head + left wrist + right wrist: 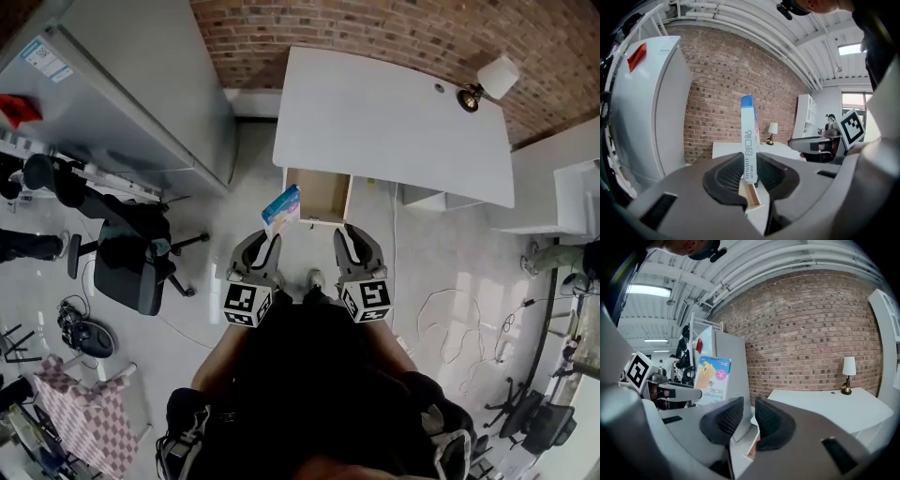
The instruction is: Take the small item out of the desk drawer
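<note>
A thin blue and white box of bandages (281, 208) stands upright between the jaws of my left gripper (265, 242), which is shut on its lower end. In the left gripper view the box (748, 136) shows edge-on, with both pads pressed against it at my left gripper (750, 176). In front of the white desk (394, 112), its drawer (317, 221) stands pulled out, just beyond the grippers. My right gripper (349, 239) hangs beside the left one. Its jaws (749, 416) stand a narrow gap apart with nothing between them. The box (712, 379) shows at its left.
A small lamp (487, 82) stands on the desk's far right corner. A tall grey cabinet (131, 94) is at the left, with a black office chair (131, 262) in front of it. White shelving (572, 197) and floor cables (450, 309) lie to the right.
</note>
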